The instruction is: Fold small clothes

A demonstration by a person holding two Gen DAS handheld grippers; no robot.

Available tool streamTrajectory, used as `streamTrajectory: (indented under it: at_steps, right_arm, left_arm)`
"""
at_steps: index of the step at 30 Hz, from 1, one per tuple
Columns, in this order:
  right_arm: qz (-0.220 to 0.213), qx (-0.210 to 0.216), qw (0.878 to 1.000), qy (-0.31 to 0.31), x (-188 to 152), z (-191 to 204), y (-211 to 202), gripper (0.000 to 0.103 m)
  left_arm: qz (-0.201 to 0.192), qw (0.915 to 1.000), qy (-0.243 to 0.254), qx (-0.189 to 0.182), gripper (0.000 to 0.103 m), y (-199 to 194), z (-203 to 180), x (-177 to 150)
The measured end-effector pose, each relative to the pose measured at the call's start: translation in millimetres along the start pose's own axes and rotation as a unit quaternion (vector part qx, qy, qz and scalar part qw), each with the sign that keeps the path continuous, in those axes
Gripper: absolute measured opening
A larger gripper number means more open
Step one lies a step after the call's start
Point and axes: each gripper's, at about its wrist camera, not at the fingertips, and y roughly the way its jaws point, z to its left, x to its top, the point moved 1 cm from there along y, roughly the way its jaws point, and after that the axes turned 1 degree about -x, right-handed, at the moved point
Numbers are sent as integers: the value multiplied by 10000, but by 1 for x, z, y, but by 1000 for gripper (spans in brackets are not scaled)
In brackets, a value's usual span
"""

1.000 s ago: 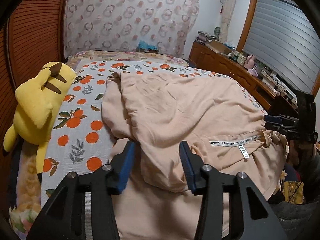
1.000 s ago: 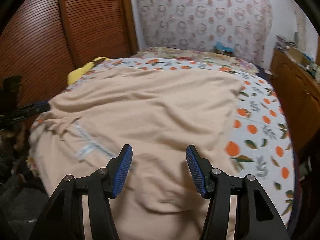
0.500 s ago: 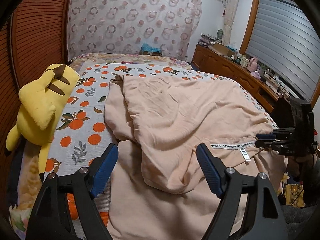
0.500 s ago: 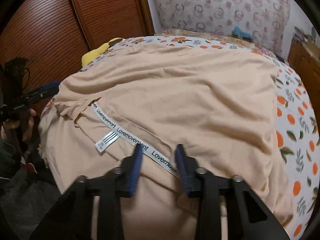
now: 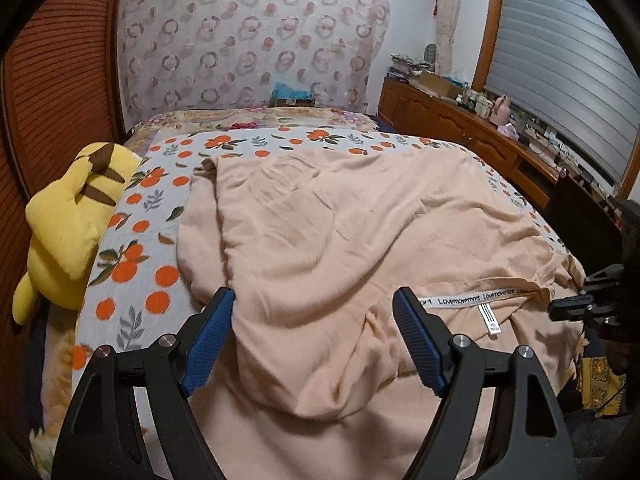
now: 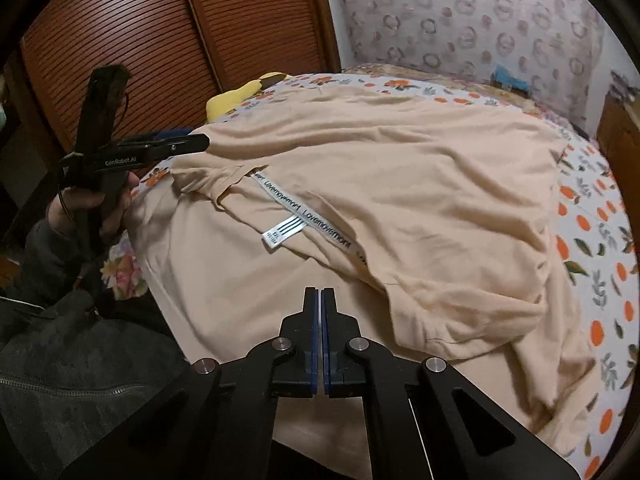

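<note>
Landmark: the garment (image 5: 352,236), spread over the bed (image 5: 160,280).
Neck tape (image 5: 476,300): on the garment's near part in the left wrist view, toward the right.
Size tag (image 6: 282,232): hangs from the neck tape's near edge.
Plush toy (image 5: 68,232): left of the garment, at the bed's left edge, apart from the cloth.
Louvered doors (image 6: 132,40): left of the garment, behind the plush toy.
Curtain (image 5: 248,32): behind the garment, past the bed's far end.
Sideboard (image 5: 452,120): right of the garment, along the bed's right side.
Left gripper (image 5: 312,340): above the garment's near left part.
Right gripper (image 6: 321,300): at the garment's near edge, before the neck tape.
</note>
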Motion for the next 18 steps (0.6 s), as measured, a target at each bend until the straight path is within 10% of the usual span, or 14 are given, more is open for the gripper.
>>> streamTrajectory:
  at_steps: [4,9,15,17,18]
  right_arm:
    - [-231,-238,9994,45,6,-1,-8,5]
    - [-280,-637,9976,31,13,-7,-4,40]
    - [-6,-516,9987,-33,21,4,24,40]
    - [32,-439,9990,-96,20,12,29,2]
    - [65,-400,9991,-145,17,16,29,2]
  left_arm:
    - [199,9996,110,139,81,14,-3,4]
    - [445,9986,170,228,81,26,-4,0]
    - [578,9979,111,254,81,31,0,-8]
    - [580,9980,81,255,81,31,1,-9]
    - [548,9982,36,241,81,29,2,-10]
